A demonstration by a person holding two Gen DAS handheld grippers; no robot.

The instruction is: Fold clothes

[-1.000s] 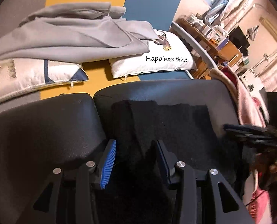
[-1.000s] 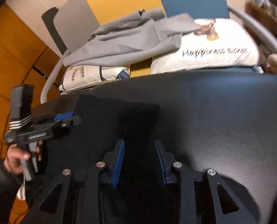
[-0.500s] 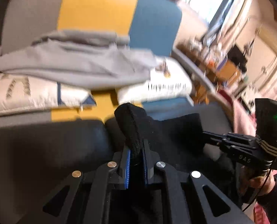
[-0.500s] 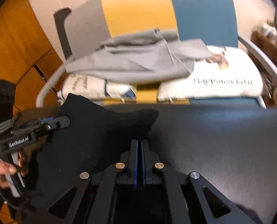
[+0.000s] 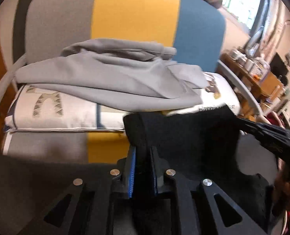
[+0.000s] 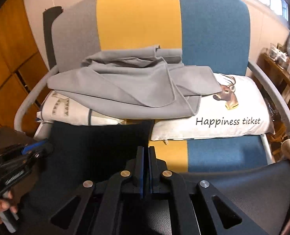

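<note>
Striped sofa (image 6: 139,19) ahead, grey garment (image 6: 129,90) draped over two cushions beyond my tools. My left gripper (image 5: 143,168) pinches the black cloth (image 5: 184,137), jaws easing apart slightly. My right gripper (image 6: 146,168) is clamped tight on the cloth's other corner; the cloth hangs between them.

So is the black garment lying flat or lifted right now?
Lifted: the black garment hangs stretched between the left claw and right claw, both gripping its top edge.

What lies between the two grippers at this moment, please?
A stretch of black cloth spans them: the right gripper pinches one corner and the left gripper the other. The right wrist view shows it best.
</note>
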